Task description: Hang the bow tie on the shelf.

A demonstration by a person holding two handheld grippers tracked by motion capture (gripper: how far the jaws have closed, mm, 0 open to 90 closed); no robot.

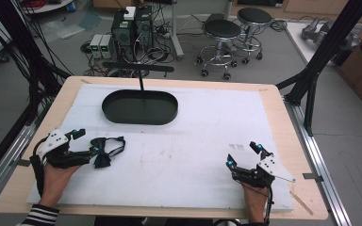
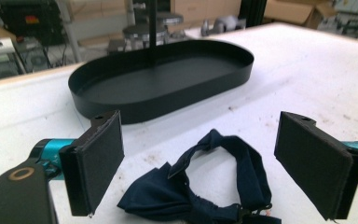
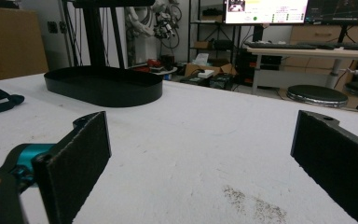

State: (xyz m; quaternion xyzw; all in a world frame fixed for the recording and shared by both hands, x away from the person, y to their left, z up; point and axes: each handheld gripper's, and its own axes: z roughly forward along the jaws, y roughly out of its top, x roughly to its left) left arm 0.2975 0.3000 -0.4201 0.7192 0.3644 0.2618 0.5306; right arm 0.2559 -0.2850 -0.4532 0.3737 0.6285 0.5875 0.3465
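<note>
We see a dark navy bow tie (image 2: 200,191) lying flat on the white tabletop (image 1: 193,141), between the spread fingers (image 2: 98,163) of the left gripper (image 1: 86,142). In the left gripper view its knotted bow sits nearest us, low between the two pads, and its strap loops away from the fingertips toward the tray, so its long axis runs roughly along the fingers. The cloth looks soft and matte, creased at the knot; we cannot tell whether either pad touches it.

Beyond the fingertips stands a black oval tray (image 1: 139,107) with a low upright wall and a flat floor; a thin black post rises at its far side, and nothing lies in it.

The right gripper (image 1: 245,154) rests well apart, its fingers (image 3: 81,158) released wide over bare, speckled white surface. Both sets of pads are black, rectangular and finely textured, on teal mounts.
</note>
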